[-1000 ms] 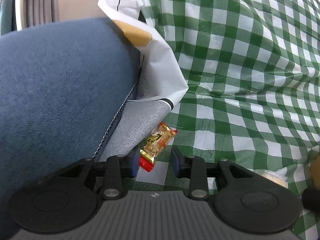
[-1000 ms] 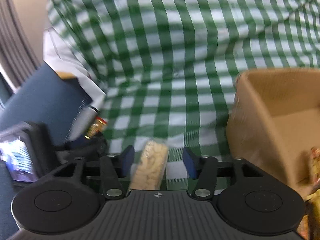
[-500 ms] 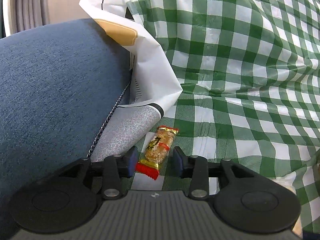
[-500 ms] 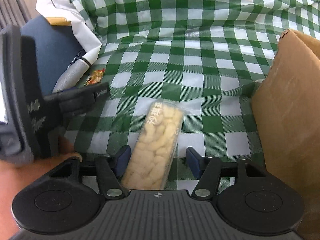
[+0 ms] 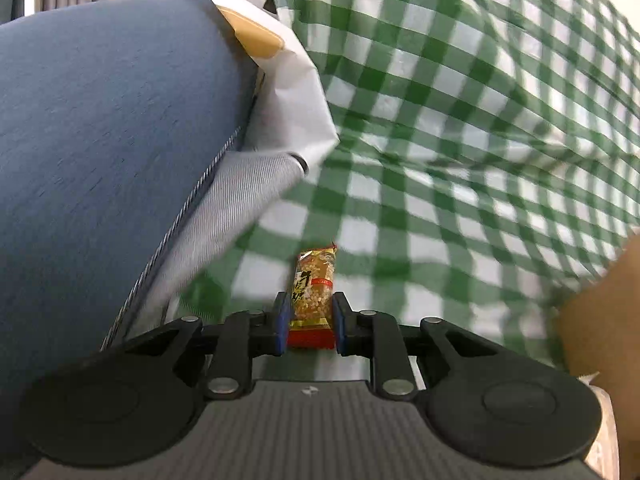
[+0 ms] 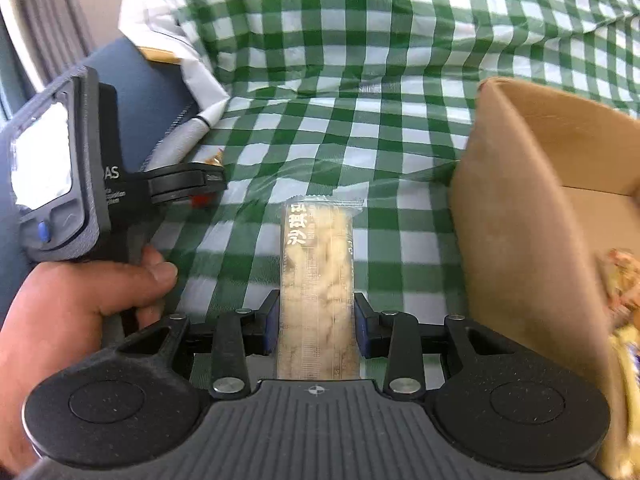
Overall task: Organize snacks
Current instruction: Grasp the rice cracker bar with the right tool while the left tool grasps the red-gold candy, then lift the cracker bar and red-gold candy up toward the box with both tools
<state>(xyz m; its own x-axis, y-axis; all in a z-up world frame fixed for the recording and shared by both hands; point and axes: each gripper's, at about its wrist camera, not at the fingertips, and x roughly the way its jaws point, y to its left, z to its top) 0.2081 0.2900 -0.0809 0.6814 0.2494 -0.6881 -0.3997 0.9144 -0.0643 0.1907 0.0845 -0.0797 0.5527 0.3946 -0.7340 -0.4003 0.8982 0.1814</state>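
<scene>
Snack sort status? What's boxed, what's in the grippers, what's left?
Done: a few wrapped snacks already lie in the cardboard box. In hand: the left gripper is closing on a small peanut bar; the right gripper is closing on a long pale snack pack. Left: both still need to go into the box.

Green-white checked cloth; brown cardboard box; blue cushion; red-gold snack bar; pale beige snack pack

green-white check cloth, blue cushion, white paper bag
</scene>
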